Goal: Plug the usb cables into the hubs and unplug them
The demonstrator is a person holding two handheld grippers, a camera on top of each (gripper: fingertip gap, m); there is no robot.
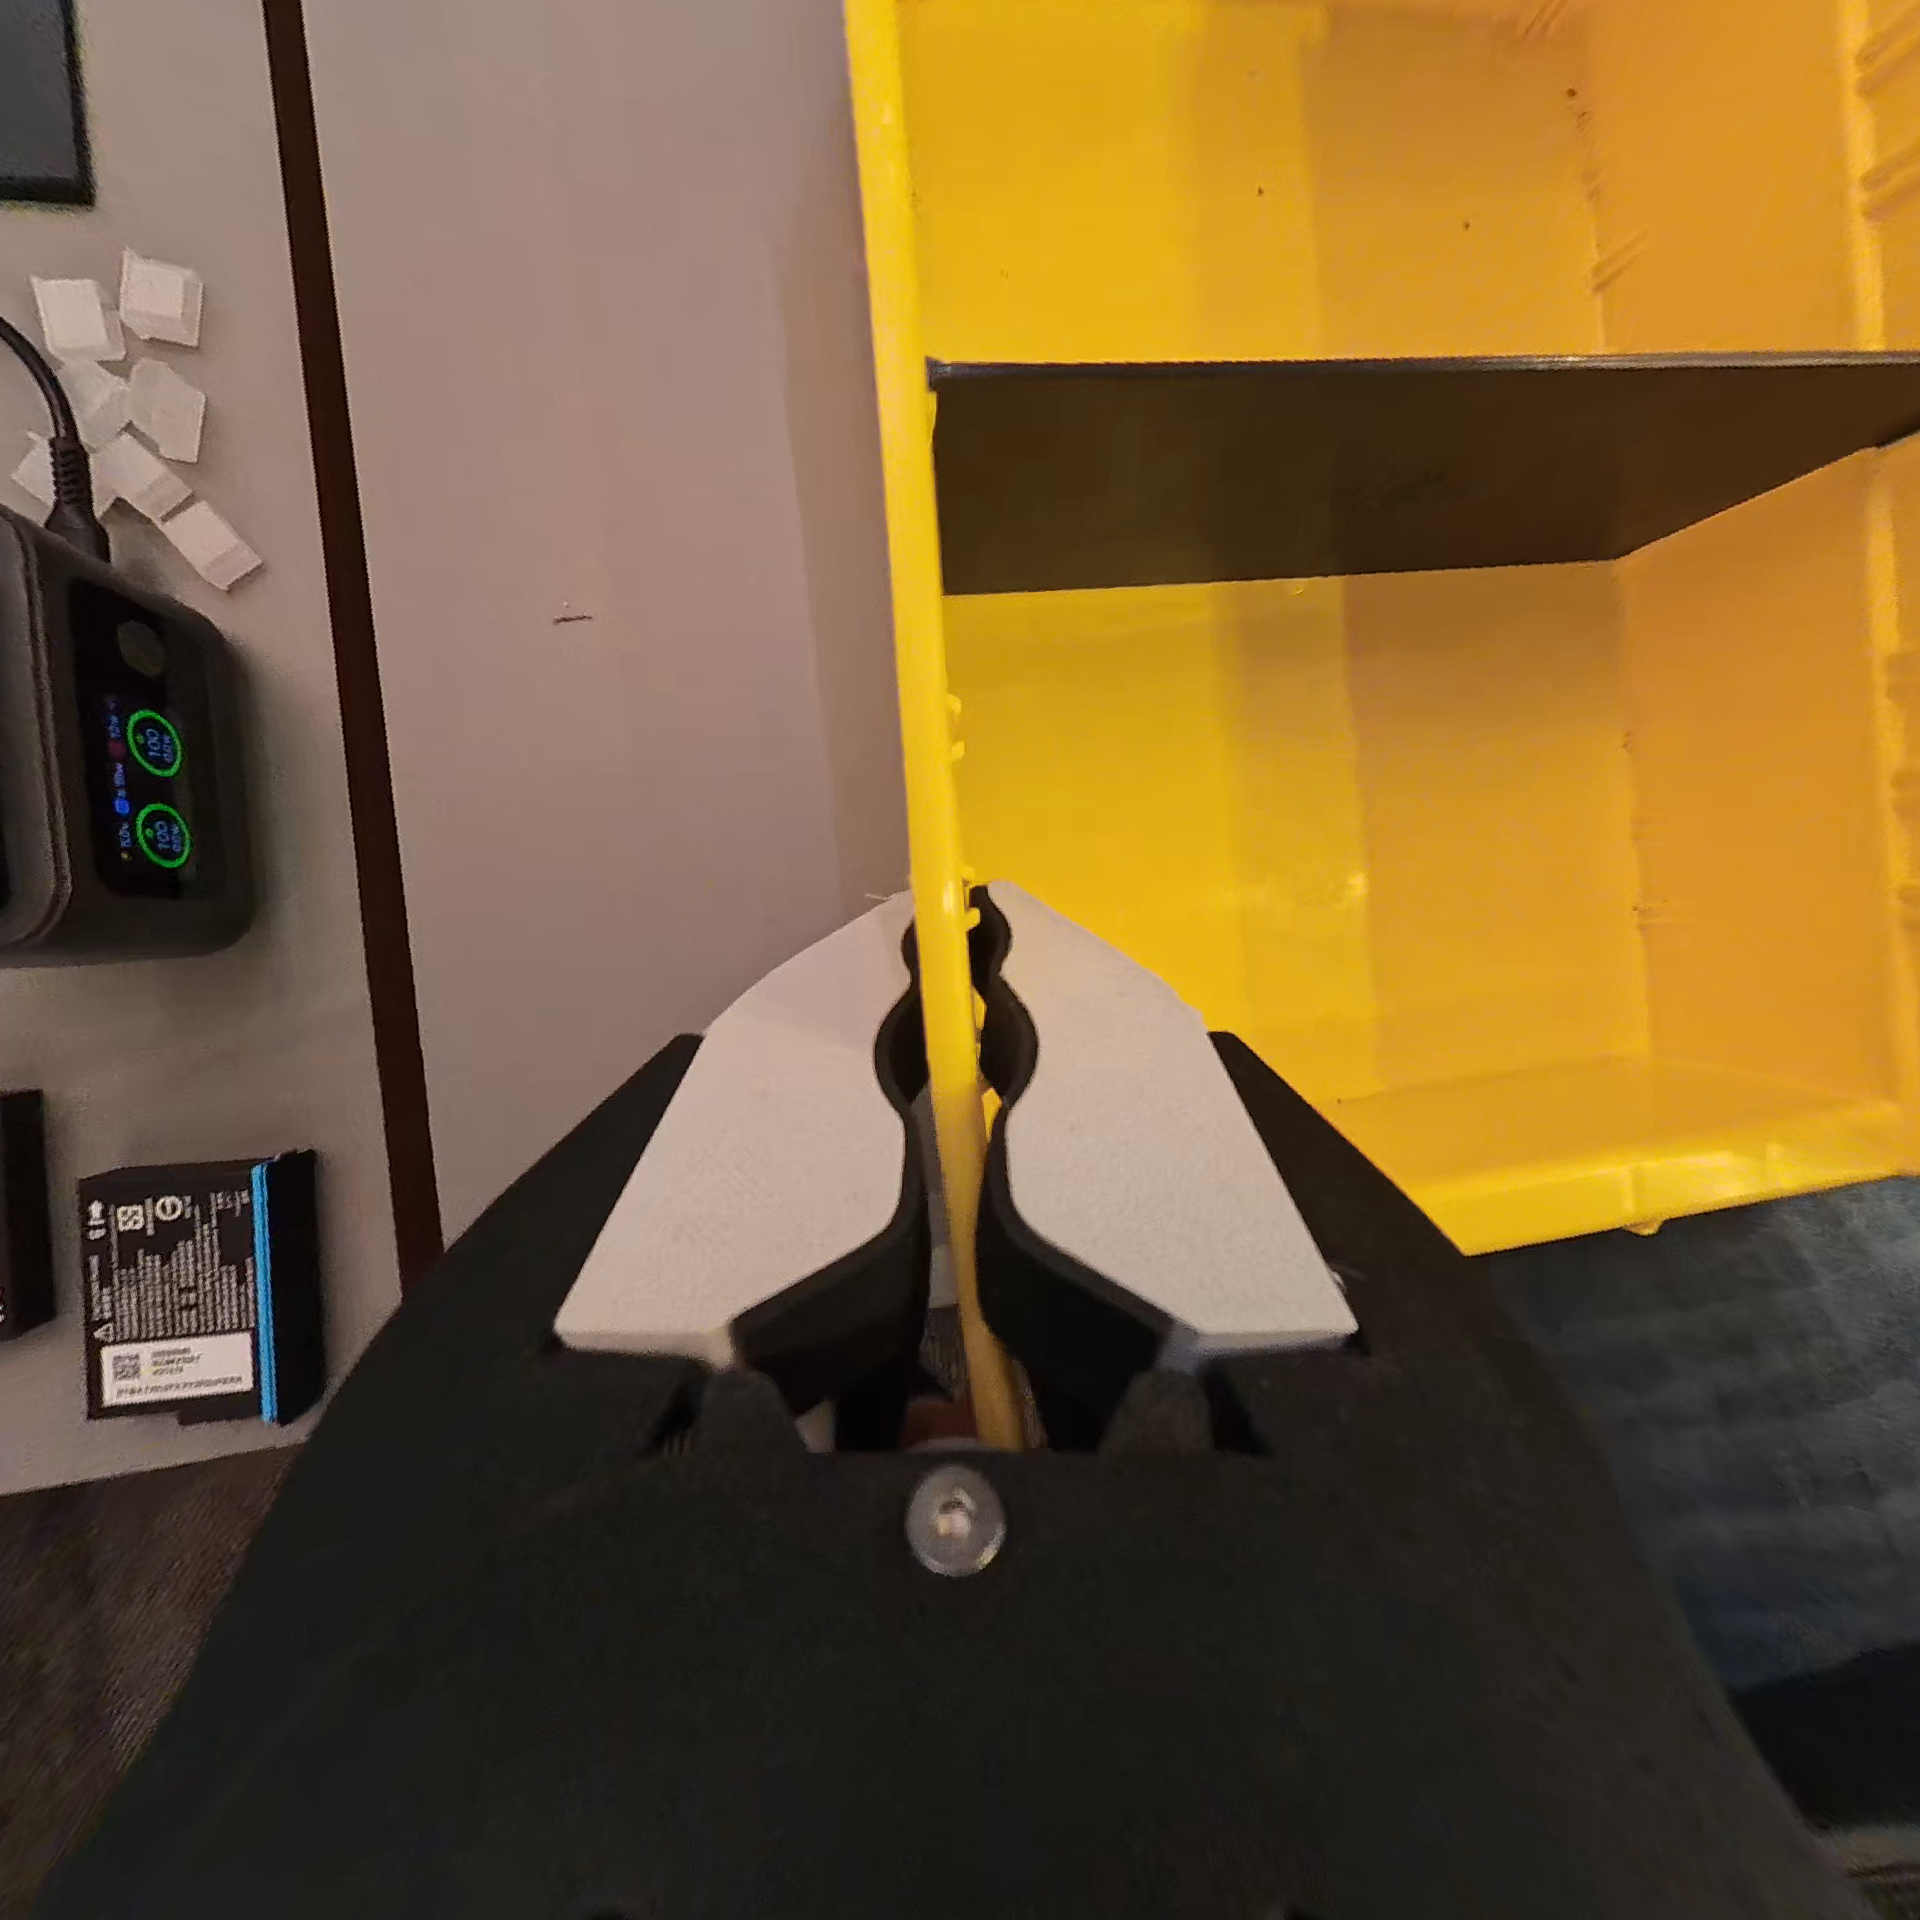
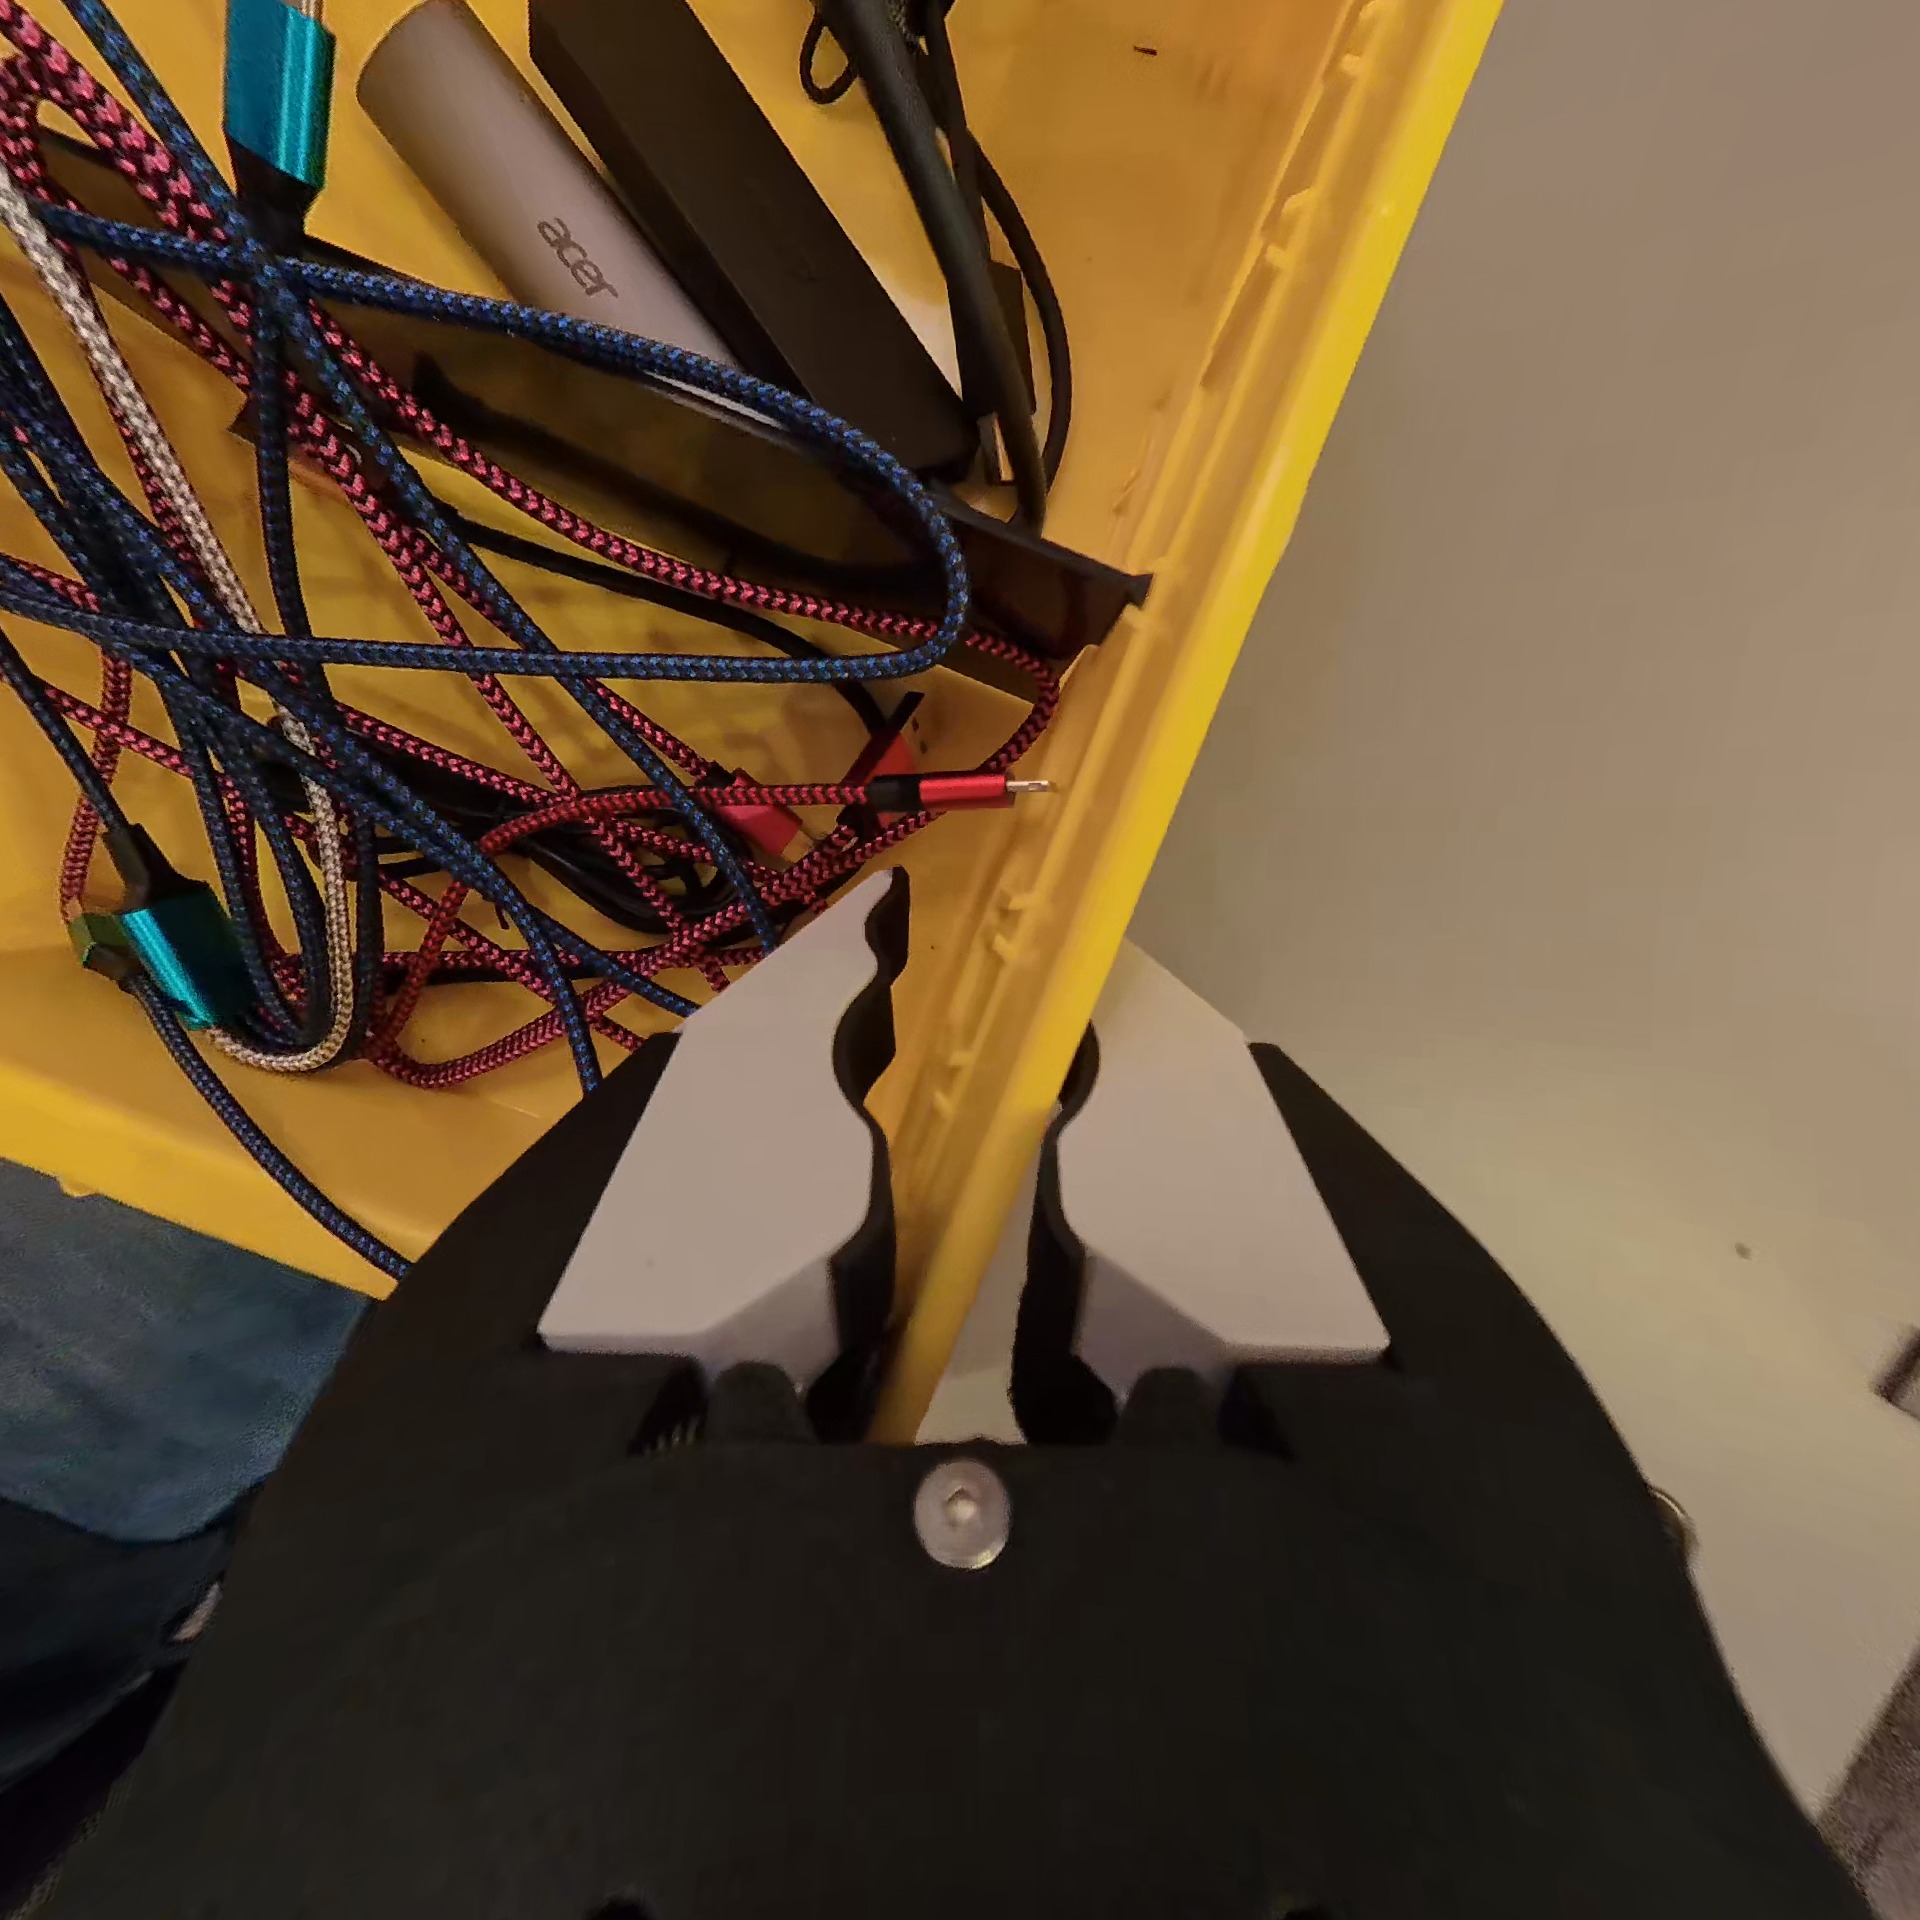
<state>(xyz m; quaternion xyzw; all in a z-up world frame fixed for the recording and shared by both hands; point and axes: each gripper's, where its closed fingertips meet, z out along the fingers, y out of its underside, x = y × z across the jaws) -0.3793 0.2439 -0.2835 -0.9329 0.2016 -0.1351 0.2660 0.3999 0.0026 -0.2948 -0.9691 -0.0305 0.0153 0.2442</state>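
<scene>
- Left gripper [image 1: 948, 997]: grey wedge fingers with wavy black pads, closed on the thin left wall of the yellow plastic bin [image 1: 902, 623].
- Right gripper [image 2: 977, 997]: closed on the bin's ribbed right wall [image 2: 1226, 582], one finger inside, one outside.
- Matte black divider [image 1: 1351, 478] splits the bin; the sections in the left wrist view are bare.
- Braided cables [image 2: 499, 644], red, blue and white, tangled in the right section; a red metal plug [image 2: 961, 790] touches the wall.
- Hubs [image 2: 540, 197], one grey, one black, beyond the divider.
- Pale counter [image 1: 582, 520]: charger [image 1: 125, 769], battery [image 1: 197, 1288].
</scene>
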